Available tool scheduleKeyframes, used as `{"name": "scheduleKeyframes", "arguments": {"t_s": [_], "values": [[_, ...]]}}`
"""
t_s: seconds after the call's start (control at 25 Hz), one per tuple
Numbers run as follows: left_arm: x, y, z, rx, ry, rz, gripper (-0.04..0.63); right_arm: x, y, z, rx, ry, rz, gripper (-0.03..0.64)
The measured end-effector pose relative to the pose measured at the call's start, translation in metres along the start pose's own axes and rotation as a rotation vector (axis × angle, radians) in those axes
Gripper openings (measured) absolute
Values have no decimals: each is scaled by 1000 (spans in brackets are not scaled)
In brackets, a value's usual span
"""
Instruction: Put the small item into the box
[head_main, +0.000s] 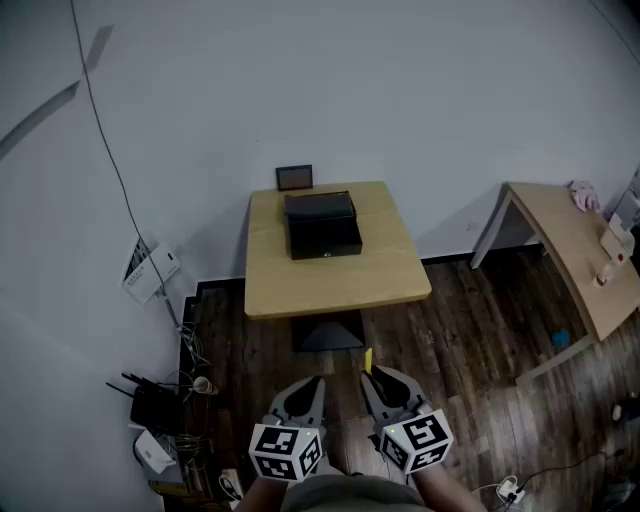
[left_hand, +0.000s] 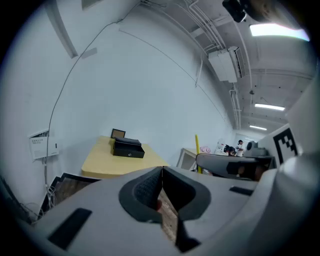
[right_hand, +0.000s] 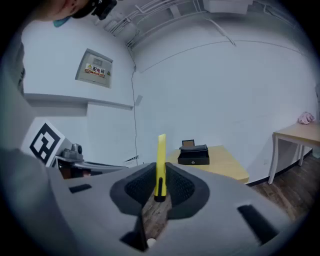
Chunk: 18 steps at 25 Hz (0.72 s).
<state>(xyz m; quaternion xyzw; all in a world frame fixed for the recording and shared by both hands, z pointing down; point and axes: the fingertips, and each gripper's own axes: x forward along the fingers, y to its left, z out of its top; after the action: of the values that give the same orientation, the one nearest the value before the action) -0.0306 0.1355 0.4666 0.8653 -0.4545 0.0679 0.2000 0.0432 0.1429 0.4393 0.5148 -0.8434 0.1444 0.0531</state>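
A black box (head_main: 323, 225) with its lid up sits at the back of a small wooden table (head_main: 335, 278); it also shows as the box (left_hand: 128, 148) and the box (right_hand: 193, 155) in the two gripper views. My right gripper (head_main: 372, 372) is shut on a thin yellow stick-like item (right_hand: 160, 164) that stands up between its jaws, its tip showing as the yellow item (head_main: 368, 359) in the head view. My left gripper (head_main: 310, 384) is shut with nothing in it. Both grippers are held low and near me, well short of the table.
A small dark frame (head_main: 294, 178) stands behind the box against the white wall. A second wooden table (head_main: 580, 255) with a pink cloth is at the right. Cables and black devices (head_main: 160, 410) clutter the floor at the left. Dark wood flooring lies between me and the table.
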Motion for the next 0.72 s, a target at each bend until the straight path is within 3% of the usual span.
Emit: {"name": "scheduleKeyframes", "arguments": {"t_s": [0.16, 0.32, 0.44, 0.72], "values": [[-31, -63, -17, -38, -37, 8, 3, -66, 3, -9, -66, 18, 7, 49], [-61, -102, -29, -19, -34, -11, 4, -106, 17, -17, -67, 19, 28, 49], [-78, -116, -36, -8, -36, -6, 4, -118, 26, -22, -69, -43, 56, 49], [-100, -120, -40, 0, -61, 43, 3, -135, 39, -21, -89, -77, 86, 49]]}}
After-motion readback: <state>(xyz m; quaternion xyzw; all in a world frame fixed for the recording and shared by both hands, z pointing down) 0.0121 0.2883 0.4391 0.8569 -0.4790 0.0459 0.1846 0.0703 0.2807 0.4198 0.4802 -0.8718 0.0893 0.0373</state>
